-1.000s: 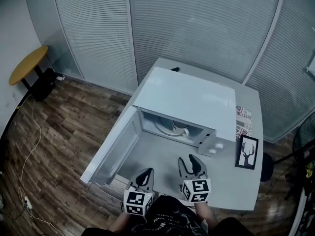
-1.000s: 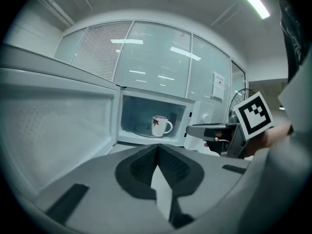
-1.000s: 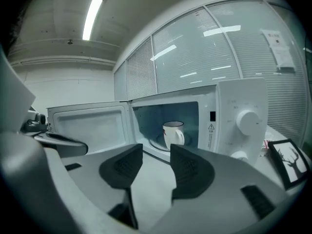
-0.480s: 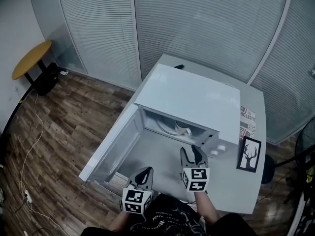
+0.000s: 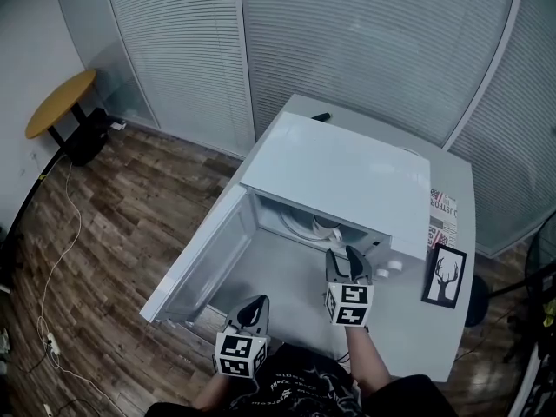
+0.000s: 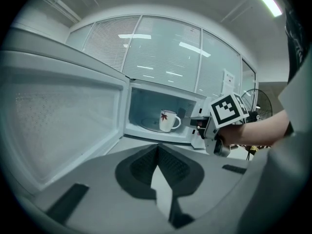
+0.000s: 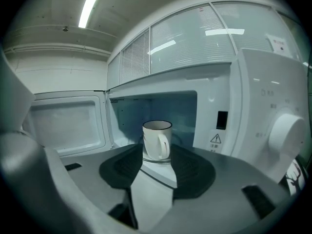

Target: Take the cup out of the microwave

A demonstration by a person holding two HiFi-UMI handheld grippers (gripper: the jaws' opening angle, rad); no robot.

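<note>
A white cup (image 7: 156,139) with a dark rim stands upright on the glass turntable inside the open white microwave (image 5: 347,176); its handle faces my right gripper. The left gripper view shows a red leaf on the cup (image 6: 168,120). My right gripper (image 5: 347,257) is open at the mouth of the cavity, and the cup stands just beyond its fingertips. In its own view the right gripper (image 7: 157,151) frames the cup, apart from it. My left gripper (image 5: 253,307) hangs back over the table in front of the microwave, shut and empty, seen in its own view as the left gripper (image 6: 157,147).
The microwave door (image 5: 195,254) swings wide open to the left. Two white dials (image 5: 391,269) sit right of the cavity. A framed deer picture (image 5: 443,274) and a printed box (image 5: 441,214) stand on the table's right side. A round yellow side table (image 5: 61,102) is far left.
My right gripper has moved forward from the table's front to the microwave's opening, close to the cup. The left gripper has stayed in place.
</note>
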